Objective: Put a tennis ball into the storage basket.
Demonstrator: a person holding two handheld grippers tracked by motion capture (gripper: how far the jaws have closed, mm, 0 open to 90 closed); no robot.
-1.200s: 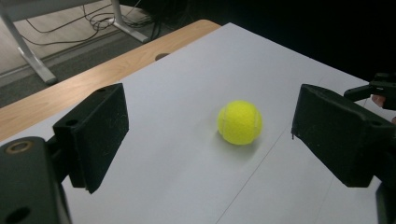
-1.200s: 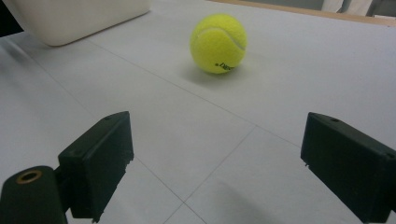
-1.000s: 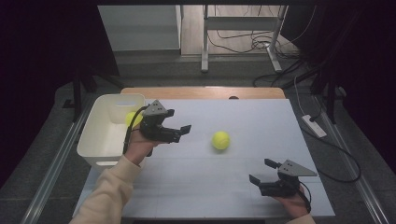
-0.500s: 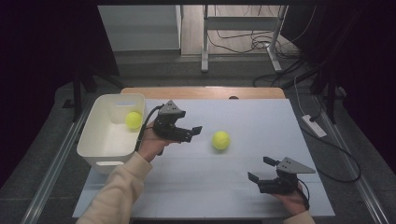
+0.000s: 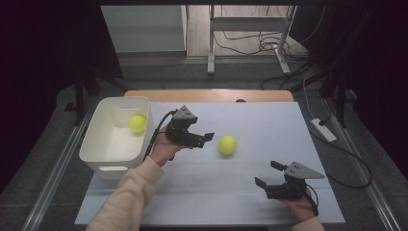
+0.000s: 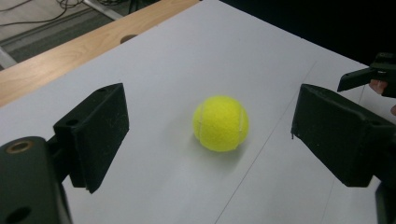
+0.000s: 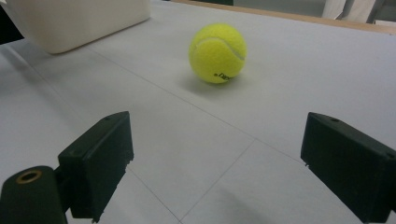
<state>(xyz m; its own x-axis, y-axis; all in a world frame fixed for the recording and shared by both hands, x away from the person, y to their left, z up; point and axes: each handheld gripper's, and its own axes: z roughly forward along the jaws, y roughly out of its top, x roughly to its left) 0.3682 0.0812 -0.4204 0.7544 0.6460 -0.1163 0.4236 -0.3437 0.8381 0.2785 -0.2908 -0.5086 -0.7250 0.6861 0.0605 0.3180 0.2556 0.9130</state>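
Observation:
A yellow tennis ball (image 5: pixel 227 144) lies on the pale table sheet near the middle; it shows as the ball (image 6: pixel 220 123) in the left gripper view and the ball (image 7: pixel 217 53) in the right gripper view. My left gripper (image 5: pixel 206 139) is open just left of it, jaws pointing at it, a short gap away. A second tennis ball (image 5: pixel 137 123) rests inside the white bin (image 5: pixel 98 153). My right gripper (image 5: pixel 267 175) sits open near the front right of the table, aimed toward the loose ball from farther off.
The white bin stands at the table's left edge, its corner (image 7: pixel 70 28) visible in the right gripper view. A wooden strip (image 5: pixel 207 95) runs along the far edge of the table. Cables (image 5: pixel 337 144) trail off the right side.
My left gripper has moved right from over the bin toward the loose ball, leaving the other ball in the bin. The right gripper has barely moved.

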